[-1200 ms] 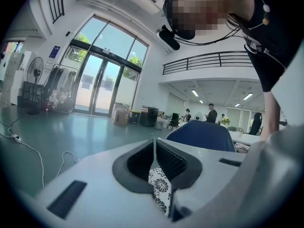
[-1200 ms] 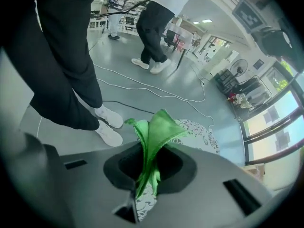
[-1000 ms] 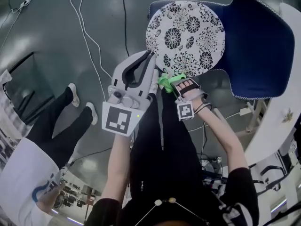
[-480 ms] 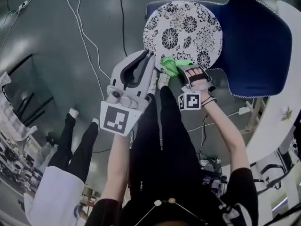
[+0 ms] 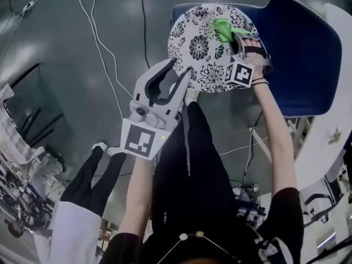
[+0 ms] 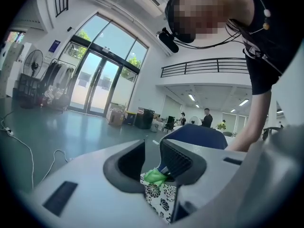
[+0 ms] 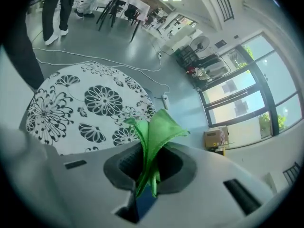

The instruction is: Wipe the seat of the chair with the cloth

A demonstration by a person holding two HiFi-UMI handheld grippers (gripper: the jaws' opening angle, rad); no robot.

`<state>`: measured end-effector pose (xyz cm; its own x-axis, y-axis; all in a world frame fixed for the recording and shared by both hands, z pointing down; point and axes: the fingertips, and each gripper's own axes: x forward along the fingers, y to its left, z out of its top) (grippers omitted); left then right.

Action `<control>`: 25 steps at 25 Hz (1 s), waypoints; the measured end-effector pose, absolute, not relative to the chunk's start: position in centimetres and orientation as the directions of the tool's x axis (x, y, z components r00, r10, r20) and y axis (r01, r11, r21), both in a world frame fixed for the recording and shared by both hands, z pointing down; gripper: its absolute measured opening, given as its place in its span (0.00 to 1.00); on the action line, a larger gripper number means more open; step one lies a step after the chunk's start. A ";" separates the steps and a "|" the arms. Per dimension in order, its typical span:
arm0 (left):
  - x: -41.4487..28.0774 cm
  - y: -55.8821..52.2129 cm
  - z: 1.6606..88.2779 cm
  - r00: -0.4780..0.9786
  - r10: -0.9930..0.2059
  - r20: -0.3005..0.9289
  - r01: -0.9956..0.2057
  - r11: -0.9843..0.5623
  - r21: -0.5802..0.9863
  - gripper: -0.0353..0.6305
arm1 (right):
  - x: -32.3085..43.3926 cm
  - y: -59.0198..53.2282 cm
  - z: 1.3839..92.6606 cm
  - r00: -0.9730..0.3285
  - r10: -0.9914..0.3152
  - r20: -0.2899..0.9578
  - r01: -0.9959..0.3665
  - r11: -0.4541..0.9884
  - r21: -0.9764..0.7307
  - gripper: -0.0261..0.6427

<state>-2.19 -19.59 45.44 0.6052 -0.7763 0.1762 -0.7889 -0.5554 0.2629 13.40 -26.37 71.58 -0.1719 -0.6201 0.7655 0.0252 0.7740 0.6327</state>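
Right gripper [image 5: 237, 39] is clamped on the green cloth [image 5: 224, 28]. In the right gripper view the jaws [image 7: 148, 171] pinch a bunched fold of the cloth [image 7: 154, 129], and its free end fans out past the tips. In the head view the cloth sits over the far right part of the round floral seat cushion [image 5: 202, 44], close to the backrest of the blue chair [image 5: 303, 48]. We can't tell whether the cloth actually touches the cushion; the right gripper view shows the fabric standing up in front of the cushion [image 7: 83, 103], near its edge. Left gripper [image 5: 180, 73] is released: jaws apart, nothing between them. It is held at the near edge of the cushion, well apart from the right gripper. In the left gripper view, we see the cloth [image 6: 155, 176], a strip of the cushion [image 6: 159, 196] and the chair's blue back [image 6: 199, 137] through the gap [image 6: 152, 159], all farther off and not gripped. White and black cables [image 5: 104, 43] run across the grey floor [image 5: 60, 81] left of the chair. A bystander's dark-trousered legs [image 5: 98, 175] stand at lower left in the head view.
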 end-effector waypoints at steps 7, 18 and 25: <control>-2.1 -19.7 45.9 0.609 -0.767 0.202 -0.789 -0.561 0.251 0.21 | 16.0 -33.0 73.7 -0.067 -0.637 0.768 0.015 0.769 0.639 0.11; -2.4 -19.6 46.9 0.610 -0.759 0.227 -0.790 -0.561 0.248 0.21 | 16.4 -28.7 76.4 -0.077 -0.576 0.814 0.025 0.815 0.580 0.11; -1.9 -20.3 46.4 0.623 -0.752 0.213 -0.780 -0.575 0.249 0.21 | 15.8 -19.5 78.2 -0.114 -0.491 0.864 0.063 0.864 0.499 0.11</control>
